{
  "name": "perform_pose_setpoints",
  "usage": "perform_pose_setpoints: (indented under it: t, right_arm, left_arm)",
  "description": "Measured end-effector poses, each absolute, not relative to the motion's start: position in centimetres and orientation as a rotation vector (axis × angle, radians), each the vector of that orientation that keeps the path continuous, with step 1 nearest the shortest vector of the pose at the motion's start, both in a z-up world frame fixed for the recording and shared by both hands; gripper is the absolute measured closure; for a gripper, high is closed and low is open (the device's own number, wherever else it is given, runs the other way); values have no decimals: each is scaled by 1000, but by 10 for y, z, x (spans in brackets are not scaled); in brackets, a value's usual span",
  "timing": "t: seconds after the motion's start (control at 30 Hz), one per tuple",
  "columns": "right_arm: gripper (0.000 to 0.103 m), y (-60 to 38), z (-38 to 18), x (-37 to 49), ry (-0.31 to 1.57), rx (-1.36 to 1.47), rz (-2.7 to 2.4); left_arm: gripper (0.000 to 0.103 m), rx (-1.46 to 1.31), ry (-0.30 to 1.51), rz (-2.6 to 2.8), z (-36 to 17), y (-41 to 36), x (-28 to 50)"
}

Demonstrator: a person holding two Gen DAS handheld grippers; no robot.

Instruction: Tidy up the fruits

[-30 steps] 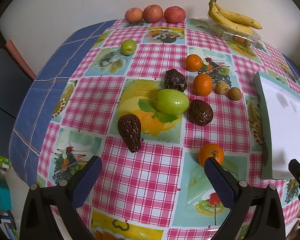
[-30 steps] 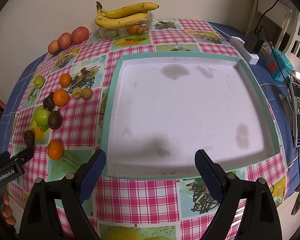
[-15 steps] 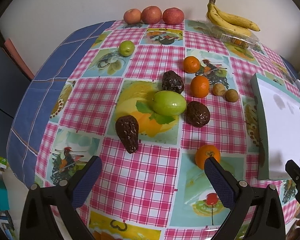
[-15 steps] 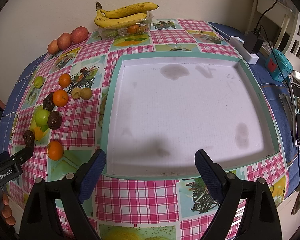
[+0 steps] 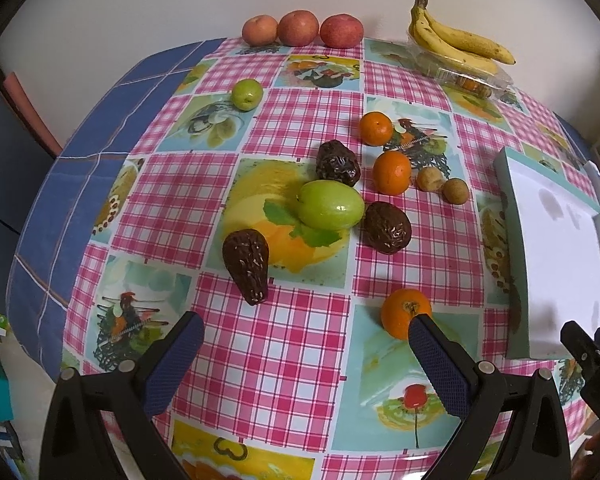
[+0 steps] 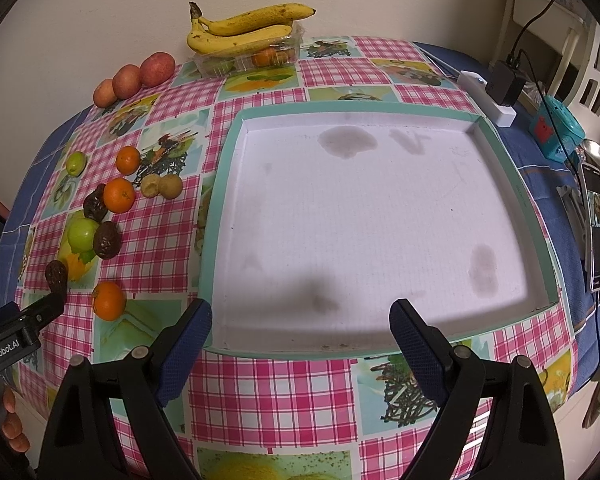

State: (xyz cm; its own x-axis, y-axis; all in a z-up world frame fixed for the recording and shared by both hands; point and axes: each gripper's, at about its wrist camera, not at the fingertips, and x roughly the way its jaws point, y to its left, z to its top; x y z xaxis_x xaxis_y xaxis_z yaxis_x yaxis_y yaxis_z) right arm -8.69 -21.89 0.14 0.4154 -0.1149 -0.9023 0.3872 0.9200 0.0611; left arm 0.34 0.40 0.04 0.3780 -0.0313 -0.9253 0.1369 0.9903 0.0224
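Your left tongs (image 5: 306, 340) have crept forward over the last second: the nearest orange (image 5: 405, 312) has slid down the left wrist view until it sits right at the tip of the right-hand finger, partly hidden behind it, and the whole spread of fruit has come closer. The jaws stand wide and hold nothing, so I read this as the approach to a first pick, with the orange the likeliest target, though the long dark fruit (image 5: 247, 265) just ahead is also within reach. Your right tongs (image 6: 300, 322) have hardly moved; they hang wide and empty at the near rim of the tray (image 6: 500, 152), which has nothing in it but a few grey stains. So no sorting is done yet. The loose fruit lies on the checked cloth to the left of the tray: the big green fruit (image 5: 331, 205) touching or nearly touching two dark ones, two more oranges (image 5: 392, 172) beyond, two small brown fruits (image 5: 442, 185) beside them, and a small green one (image 5: 247, 94) well apart. Three apples (image 5: 300, 29) line the wall and the bananas (image 5: 456, 42) rest on a clear plastic box. If you want the orange, shift left-hand aim to centre it between the fingers before closing; it is round and may roll off.
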Motion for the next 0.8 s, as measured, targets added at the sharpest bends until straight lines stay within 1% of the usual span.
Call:
perform_pose_setpoints:
  t: [0.13,0.2,0.37,0.47,0.6,0.8]
  right_arm:
    - [12,-220,1,-87,1106,277,-322]
    - [12,-220,2,-86,1109,276,-322]
    - [12,-213,7,-79,1075,257,-293]
    - [12,-198,14,-70,1034,258,-234]
    - [12,-167,16,-51,1034,235,-130]
    - [12,-125,11,-25,1059,182,-40]
  left_arm:
    - [0,81,1166,-123,1,7,5]
    - [0,63,1132,-131,5,11,8]
    - [0,-68,1054,-105,11,37,17]
    - [0,-124,1022,-80,10,55,25]
    - [0,-160,967,-29,12,74,30]
    - [0,-214,1049,-34,1,93,43]
